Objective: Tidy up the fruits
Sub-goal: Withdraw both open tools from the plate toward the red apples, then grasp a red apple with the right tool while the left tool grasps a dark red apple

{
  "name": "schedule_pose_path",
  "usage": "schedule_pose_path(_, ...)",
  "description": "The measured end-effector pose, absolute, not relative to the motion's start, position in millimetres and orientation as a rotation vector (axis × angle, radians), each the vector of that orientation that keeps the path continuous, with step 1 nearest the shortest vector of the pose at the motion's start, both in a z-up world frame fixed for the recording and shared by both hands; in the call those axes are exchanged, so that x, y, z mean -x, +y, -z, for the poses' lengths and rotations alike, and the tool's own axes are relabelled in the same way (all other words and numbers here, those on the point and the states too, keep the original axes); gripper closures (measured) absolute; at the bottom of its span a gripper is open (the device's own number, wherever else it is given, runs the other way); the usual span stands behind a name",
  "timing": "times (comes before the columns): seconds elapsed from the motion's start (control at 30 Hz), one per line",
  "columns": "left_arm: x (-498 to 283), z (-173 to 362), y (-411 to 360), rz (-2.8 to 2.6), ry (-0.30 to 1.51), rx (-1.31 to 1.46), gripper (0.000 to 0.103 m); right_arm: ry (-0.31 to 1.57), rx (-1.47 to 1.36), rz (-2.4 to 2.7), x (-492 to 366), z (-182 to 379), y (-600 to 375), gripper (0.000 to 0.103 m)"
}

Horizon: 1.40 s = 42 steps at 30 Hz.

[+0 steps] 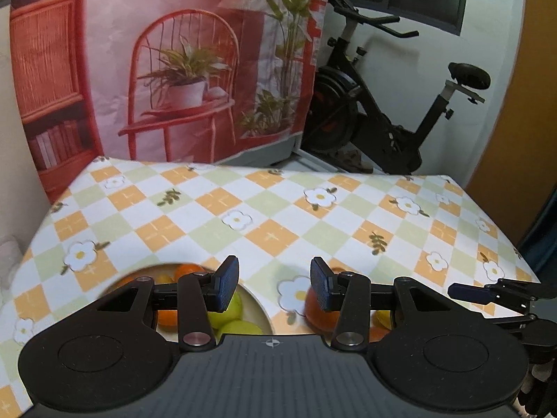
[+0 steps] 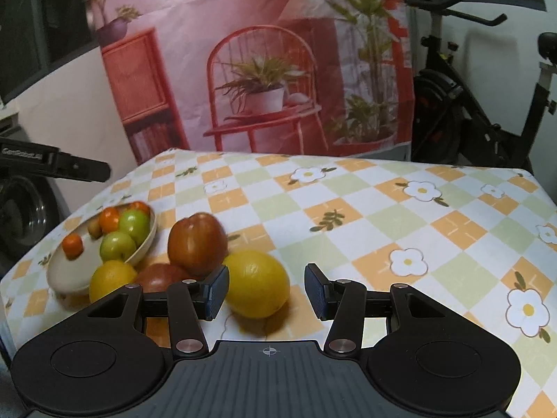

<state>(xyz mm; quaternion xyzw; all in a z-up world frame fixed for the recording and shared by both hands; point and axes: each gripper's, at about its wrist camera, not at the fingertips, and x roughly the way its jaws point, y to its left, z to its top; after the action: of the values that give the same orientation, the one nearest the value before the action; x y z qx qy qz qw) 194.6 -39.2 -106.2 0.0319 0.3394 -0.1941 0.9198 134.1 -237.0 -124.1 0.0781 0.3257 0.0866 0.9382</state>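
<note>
left gripper parted, empty, right gripper parted, yellow fruit beyond

tablecloth: white/orange/pale green checks with white flowers. bowl beige, holding green apples and small oranges. beside it: yellow lemon, red-brown apple. backdrop pink-red print

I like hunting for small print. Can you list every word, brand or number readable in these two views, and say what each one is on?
One pale line of lettering runs along the black body of the left tool, seen at the left edge of the right wrist view; it is too blurred to read.
No other writing shows: none on the tablecloth, fruit or bowl.
</note>
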Motion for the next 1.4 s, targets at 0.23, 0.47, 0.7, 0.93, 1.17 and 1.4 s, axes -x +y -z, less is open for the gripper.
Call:
schedule_pose_path(0.23, -188, 118, -42, 0.428, 0.736, -0.071, 0.055, 0.665, -0.158, -0.238, -131, 122, -218, 0.058)
schedule_pose_path(0.47, -188, 121, -41, 0.446, 0.761, -0.074, 0.055, 0.691, -0.131, -0.326, -126, 126, -192, 0.05)
schedule_pose_path(0.7, -184, 124, -59, 0.528, 0.777, -0.113, 0.055, 0.739, -0.104, -0.384, -133, 141, -174, 0.047)
schedule_pose_path(0.93, -189, 133, -68, 0.561, 0.815, -0.114, 0.055, 0.755, -0.084, -0.428, -144, 152, -166, 0.042)
schedule_pose_path(1.17, -190, 142, -76, 0.587, 0.861, -0.108, 0.055, 0.779, -0.088, -0.442, -153, 163, -161, 0.044)
schedule_pose_path(1.4, -186, 148, -88, 0.632, 0.887, -0.12, 0.055, 0.786, -0.107, -0.42, -149, 158, -167, 0.045)
